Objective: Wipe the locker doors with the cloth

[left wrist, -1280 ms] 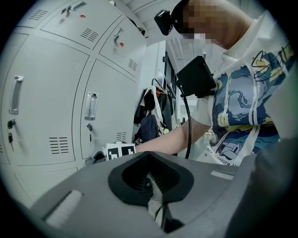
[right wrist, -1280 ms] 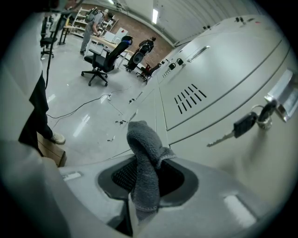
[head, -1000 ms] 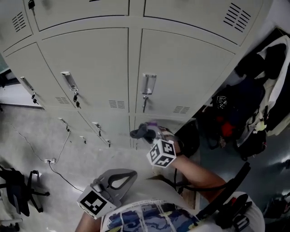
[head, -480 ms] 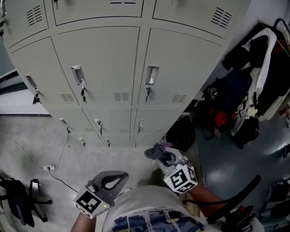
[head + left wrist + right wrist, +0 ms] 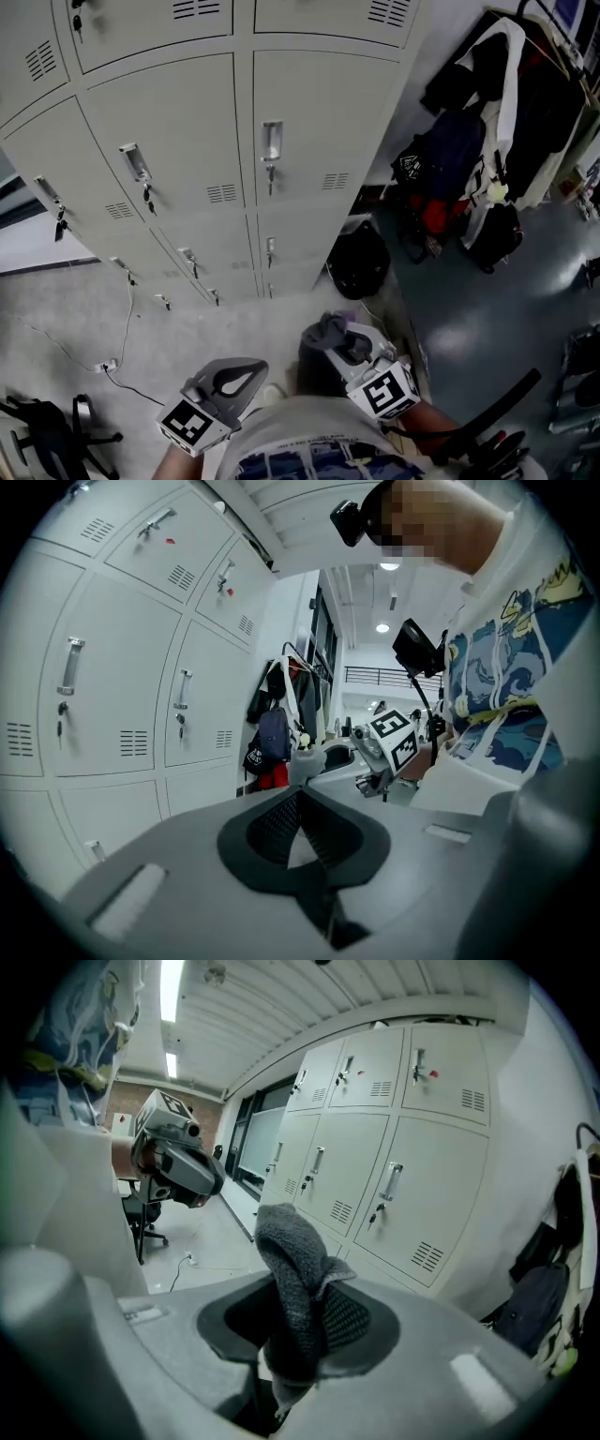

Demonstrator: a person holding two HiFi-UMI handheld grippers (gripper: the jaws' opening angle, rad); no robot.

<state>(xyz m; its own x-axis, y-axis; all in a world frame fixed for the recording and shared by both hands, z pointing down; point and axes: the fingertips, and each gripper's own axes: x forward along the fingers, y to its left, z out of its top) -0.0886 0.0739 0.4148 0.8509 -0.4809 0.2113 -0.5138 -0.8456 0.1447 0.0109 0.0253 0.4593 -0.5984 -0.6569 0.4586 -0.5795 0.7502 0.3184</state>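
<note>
Grey metal locker doors (image 5: 178, 141) fill the upper left of the head view, each with a handle and a key; they also show in the left gripper view (image 5: 103, 696) and the right gripper view (image 5: 412, 1185). My right gripper (image 5: 343, 339) is held low near my body, away from the lockers, shut on a dark grey cloth (image 5: 323, 330). In the right gripper view the cloth (image 5: 292, 1260) sticks up folded between the jaws of the right gripper (image 5: 300, 1321). My left gripper (image 5: 251, 367) hangs at the lower left, jaws together and holding nothing (image 5: 298, 797).
Backpacks and jackets (image 5: 455, 155) hang on a rack right of the lockers. A black bag (image 5: 361, 264) lies on the floor by the locker corner. A cable with a plug (image 5: 108, 364) runs over the floor at left, near an office chair (image 5: 47, 433).
The right gripper with the cloth has come down from the lower locker door to beside my body. The head view has swung right. The left gripper has hardly moved.
</note>
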